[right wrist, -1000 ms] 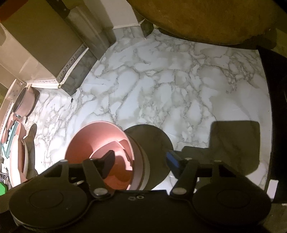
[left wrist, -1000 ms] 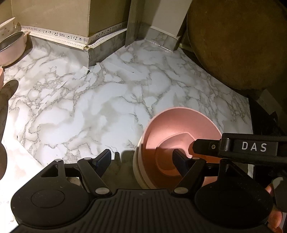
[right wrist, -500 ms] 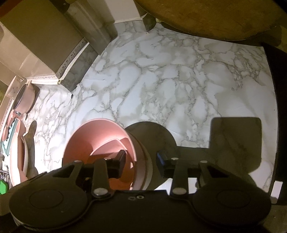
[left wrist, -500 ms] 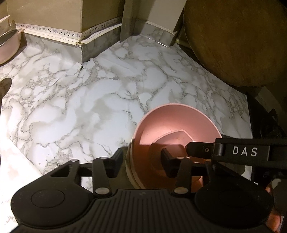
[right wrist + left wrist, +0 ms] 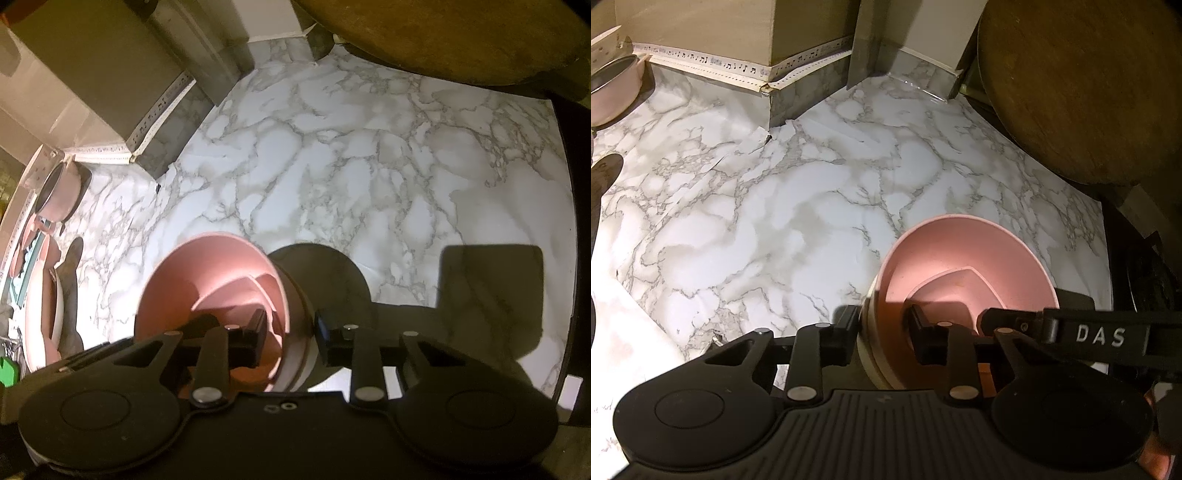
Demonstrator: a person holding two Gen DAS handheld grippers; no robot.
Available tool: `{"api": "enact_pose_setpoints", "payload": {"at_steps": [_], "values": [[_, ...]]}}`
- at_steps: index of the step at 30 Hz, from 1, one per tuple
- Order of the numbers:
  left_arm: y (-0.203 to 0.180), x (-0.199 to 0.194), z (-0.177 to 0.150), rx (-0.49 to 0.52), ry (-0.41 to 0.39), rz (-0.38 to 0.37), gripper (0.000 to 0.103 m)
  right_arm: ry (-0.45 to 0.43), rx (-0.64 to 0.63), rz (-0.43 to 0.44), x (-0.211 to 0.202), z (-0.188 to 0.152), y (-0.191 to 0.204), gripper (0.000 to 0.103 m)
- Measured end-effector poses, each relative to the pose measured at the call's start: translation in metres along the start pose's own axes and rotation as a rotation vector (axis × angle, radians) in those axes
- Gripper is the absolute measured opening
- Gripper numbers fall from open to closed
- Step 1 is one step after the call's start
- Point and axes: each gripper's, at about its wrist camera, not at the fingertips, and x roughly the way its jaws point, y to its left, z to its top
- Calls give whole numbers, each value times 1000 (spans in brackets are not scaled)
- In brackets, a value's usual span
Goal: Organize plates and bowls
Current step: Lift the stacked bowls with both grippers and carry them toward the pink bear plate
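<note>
A stack of nested bowls, pink (image 5: 964,254) inside cream, stands on the marble counter (image 5: 757,221). My left gripper (image 5: 884,334) straddles its near-left wall, one finger outside on the cream side and one inside the pink bowl; its jaws are closing, and the pads look pressed on the wall. My right gripper (image 5: 291,339) straddles the opposite wall of the same bowl stack (image 5: 210,273), its jaws also closing with the wall pinched between them. In the left wrist view the right gripper (image 5: 975,325) reaches in from the right.
A large round wooden board (image 5: 1071,92) leans at the back right. A pink pot (image 5: 609,92) sits at the far left by the wall. Plates stand in a rack (image 5: 37,314) at the left edge. The counter ends at a dark edge (image 5: 1134,258) on the right.
Both grippers' jaws have narrowed from wide apart to snug around opposite walls of the bowl stack. Neither hand has shifted, and the stack stays where it was.
</note>
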Motion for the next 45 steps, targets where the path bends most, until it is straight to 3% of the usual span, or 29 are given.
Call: {"api": "enact_pose_setpoints", "payload": {"at_steps": [6, 22, 34, 45], "values": [[-1, -4, -5, -9, 0, 10, 29, -7, -29, -19, -1, -6, 3, 20], [-5, -44, -26, -33, -60, 34, 28, -60, -117, -18, -31, -25, 17, 19], [12, -88, -40, -74, -128, 86, 28, -91, -213, 25, -53, -37, 50, 19], [47, -116, -31, -104, -181, 116, 28, -124, -292, 43, -62, -34, 99, 19]]}}
